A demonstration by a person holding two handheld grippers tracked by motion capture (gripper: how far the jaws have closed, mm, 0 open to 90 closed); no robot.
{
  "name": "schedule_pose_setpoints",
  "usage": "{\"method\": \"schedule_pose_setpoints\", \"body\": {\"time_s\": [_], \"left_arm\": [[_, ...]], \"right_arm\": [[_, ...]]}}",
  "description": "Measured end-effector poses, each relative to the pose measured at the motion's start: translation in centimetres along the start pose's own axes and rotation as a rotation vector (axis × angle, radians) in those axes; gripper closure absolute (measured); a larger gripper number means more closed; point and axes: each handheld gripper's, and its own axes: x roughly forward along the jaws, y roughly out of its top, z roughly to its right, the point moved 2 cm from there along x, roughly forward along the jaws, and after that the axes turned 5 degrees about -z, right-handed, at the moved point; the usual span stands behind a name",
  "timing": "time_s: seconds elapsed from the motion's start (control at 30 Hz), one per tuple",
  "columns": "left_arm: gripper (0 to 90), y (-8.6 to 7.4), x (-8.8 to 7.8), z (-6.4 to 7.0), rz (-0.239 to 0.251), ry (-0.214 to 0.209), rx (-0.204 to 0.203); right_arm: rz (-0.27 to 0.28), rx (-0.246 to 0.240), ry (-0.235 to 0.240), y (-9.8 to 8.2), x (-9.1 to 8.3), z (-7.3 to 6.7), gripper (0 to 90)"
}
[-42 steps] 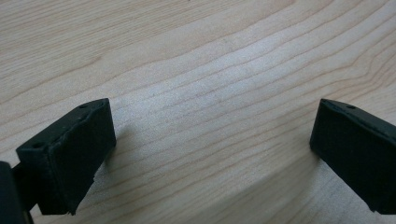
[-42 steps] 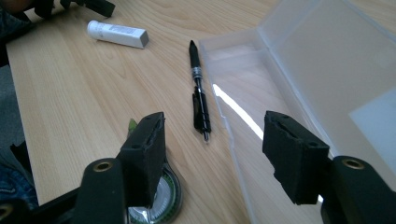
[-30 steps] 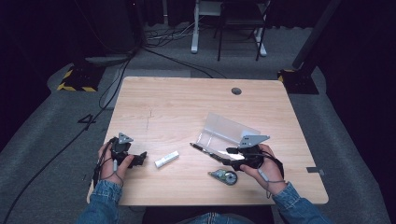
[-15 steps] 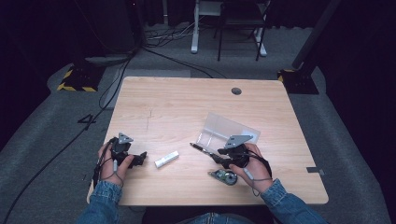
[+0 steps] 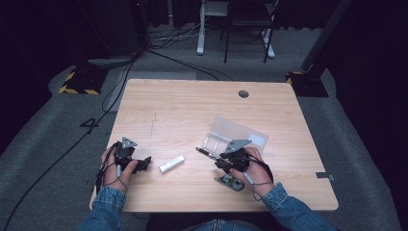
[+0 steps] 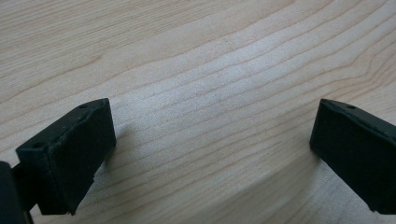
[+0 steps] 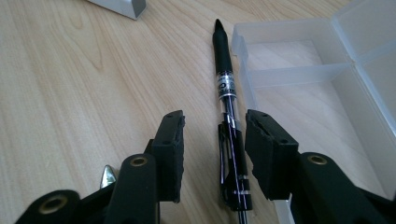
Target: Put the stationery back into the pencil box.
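A black pen (image 7: 224, 79) with a clear barrel lies on the wooden table (image 5: 192, 110), its tip pointing away, beside a clear plastic compartment box (image 7: 299, 74). My right gripper (image 7: 215, 126) is lowered over the pen's clip end. Its jaws have just been closing and straddle the pen, with a gap still visible at the left pad. In the high view this gripper (image 5: 222, 161) sits at the box's (image 5: 235, 132) near corner, the pen (image 5: 207, 152) sticking out to its left. My left gripper (image 6: 212, 135) stands wide open over bare wood, at the near left (image 5: 144, 162).
A small white bar (image 5: 172, 164) lies between the two grippers and shows at the far edge of the right gripper view (image 7: 123, 5). A small grey-green object (image 5: 231, 182) rests just under the right hand. A cable hole (image 5: 243, 94) sits far back.
The right hand has shifted left and down, from beside the box onto the pen. The left hand has stayed put.
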Motion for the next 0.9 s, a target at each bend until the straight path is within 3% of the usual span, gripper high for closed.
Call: {"method": "schedule_pose_setpoints", "body": {"time_s": [0.33,0.7,0.9], "left_arm": [[0.5,0.0,0.0,0.0,0.000,0.000,0.000],[0.5,0.0,0.0,0.0,0.000,0.000,0.000],[0.5,0.0,0.0,0.0,0.000,0.000,0.000]], "right_arm": [[-0.019,-0.006,0.010,0.1,1.0,-0.1,57.9],[-0.029,0.005,0.038,0.3,1.7,-0.2,67.9],[-0.022,0.008,0.040,0.6,2.0,-0.1,67.1]]}}
